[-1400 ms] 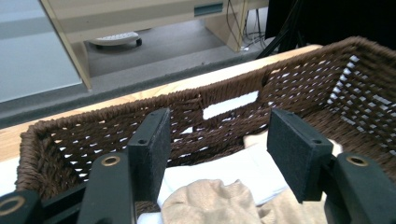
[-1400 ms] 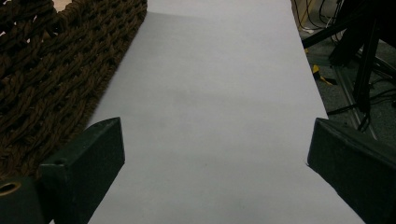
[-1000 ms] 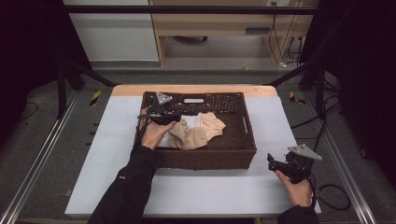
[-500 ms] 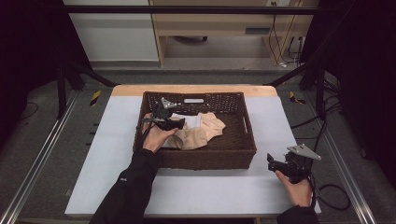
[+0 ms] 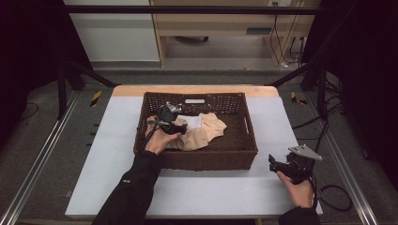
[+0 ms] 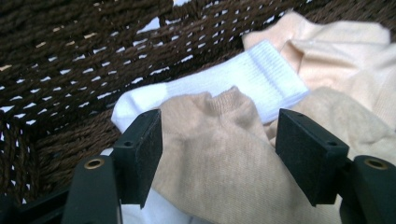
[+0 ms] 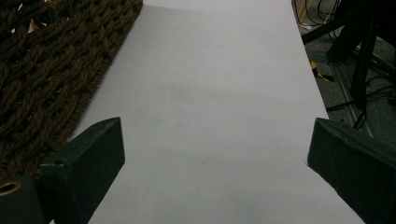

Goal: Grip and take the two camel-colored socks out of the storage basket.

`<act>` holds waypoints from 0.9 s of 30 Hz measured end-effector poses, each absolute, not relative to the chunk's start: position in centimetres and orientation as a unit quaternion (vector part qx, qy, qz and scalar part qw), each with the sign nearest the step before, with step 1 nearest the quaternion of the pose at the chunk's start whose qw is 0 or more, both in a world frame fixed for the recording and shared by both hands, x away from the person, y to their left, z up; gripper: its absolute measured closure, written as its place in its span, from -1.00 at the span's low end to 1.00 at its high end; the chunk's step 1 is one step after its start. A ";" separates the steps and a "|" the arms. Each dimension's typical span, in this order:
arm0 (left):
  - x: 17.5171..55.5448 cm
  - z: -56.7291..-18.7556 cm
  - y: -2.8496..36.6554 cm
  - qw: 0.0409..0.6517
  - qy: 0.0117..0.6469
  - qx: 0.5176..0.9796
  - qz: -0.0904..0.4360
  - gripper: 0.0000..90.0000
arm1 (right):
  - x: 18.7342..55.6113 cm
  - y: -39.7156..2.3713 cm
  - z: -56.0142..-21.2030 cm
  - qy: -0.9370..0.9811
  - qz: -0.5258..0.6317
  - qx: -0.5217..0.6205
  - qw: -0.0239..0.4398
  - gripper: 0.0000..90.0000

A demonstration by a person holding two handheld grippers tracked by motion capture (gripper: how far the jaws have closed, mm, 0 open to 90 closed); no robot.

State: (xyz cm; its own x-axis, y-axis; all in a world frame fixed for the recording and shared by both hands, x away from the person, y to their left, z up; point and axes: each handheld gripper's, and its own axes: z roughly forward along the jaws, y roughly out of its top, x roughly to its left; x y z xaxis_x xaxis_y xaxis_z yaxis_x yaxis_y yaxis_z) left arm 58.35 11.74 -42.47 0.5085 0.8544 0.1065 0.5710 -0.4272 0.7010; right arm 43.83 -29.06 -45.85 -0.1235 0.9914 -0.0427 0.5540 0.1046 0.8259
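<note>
**Left tool spread over a beige sock in the basket**

The left tool [image 5: 180,126] hangs inside the brown woven basket [image 5: 244,154], near its left wall. Its jaws have just been opening and now stand spread, with a beige sock [image 6: 219,154] lying between the pads but not pinched. The sock rests on the basket floor, partly over a white sock [image 6: 252,79] and just beside more beige socks [image 6: 345,51].

The sock looks soft, light and limp; it would likely sag and fold when lifted, and its knit should give the pads good grip with no risk of damage. A pinch across the bunched fabric near the cuff seems the safest hold.

In the left gripper view its long axis runs away from the tool, cuff end toward the basket wall.

The right tool [image 5: 281,165] rests on the table [image 5: 94,154] right of the basket, jaws spread and empty.
</note>
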 end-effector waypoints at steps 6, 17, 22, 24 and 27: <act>58.3 -42.7 11.7 0.288 0.434 0.823 0.227 -0.04 | 43.8 -29.1 -45.9 0.670 0.337 0.578 0.323 -0.90; 58.2 -42.2 12.6 0.281 0.464 0.816 0.201 0.77 | 43.7 -29.1 -45.9 0.668 0.337 0.580 0.322 -0.90; 57.9 -41.6 13.0 0.310 0.466 0.803 0.207 0.84 | 43.7 -29.1 -45.9 0.669 0.336 0.580 0.322 -0.90; 57.7 -41.4 13.2 0.322 0.463 0.798 0.211 0.85 | 43.7 -29.1 -45.9 0.669 0.336 0.579 0.324 -0.90; 57.4 -41.1 13.3 0.339 0.457 0.791 0.223 0.85 | 43.7 -29.2 -45.8 0.668 0.337 0.578 0.326 -0.90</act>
State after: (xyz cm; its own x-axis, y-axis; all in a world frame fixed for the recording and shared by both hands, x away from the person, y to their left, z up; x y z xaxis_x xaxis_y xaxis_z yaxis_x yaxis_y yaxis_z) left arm 57.41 13.33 -41.07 0.4821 0.8751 0.0425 0.5727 -0.3515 0.7406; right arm 43.68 -29.21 -45.84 -0.1183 0.9919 -0.0462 0.5524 0.1044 0.8270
